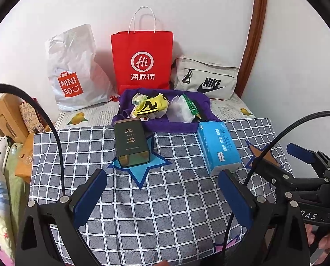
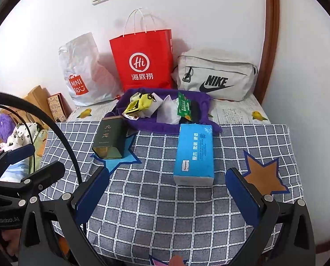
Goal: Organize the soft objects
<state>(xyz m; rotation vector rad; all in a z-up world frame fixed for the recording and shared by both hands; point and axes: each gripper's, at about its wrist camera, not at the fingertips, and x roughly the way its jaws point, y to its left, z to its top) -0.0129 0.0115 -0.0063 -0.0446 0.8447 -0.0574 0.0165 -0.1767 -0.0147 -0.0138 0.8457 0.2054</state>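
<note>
Hovering low over the grey checked cloth [image 1: 165,210] on the desk, the left gripper [image 1: 162,188] and the right gripper [image 2: 167,188] both have their blue-padded jaws wide apart, holding nothing. Beyond them, a soft blue tissue pack [image 2: 194,153] lies flat on the cloth, and a dark green tin [image 1: 131,144] lies on a blue star sticker [image 1: 140,168]. Farther back sits a purple fabric tray [image 1: 167,126] of small pouches, then a red paper bag [image 1: 142,59] against the wall.
</note>
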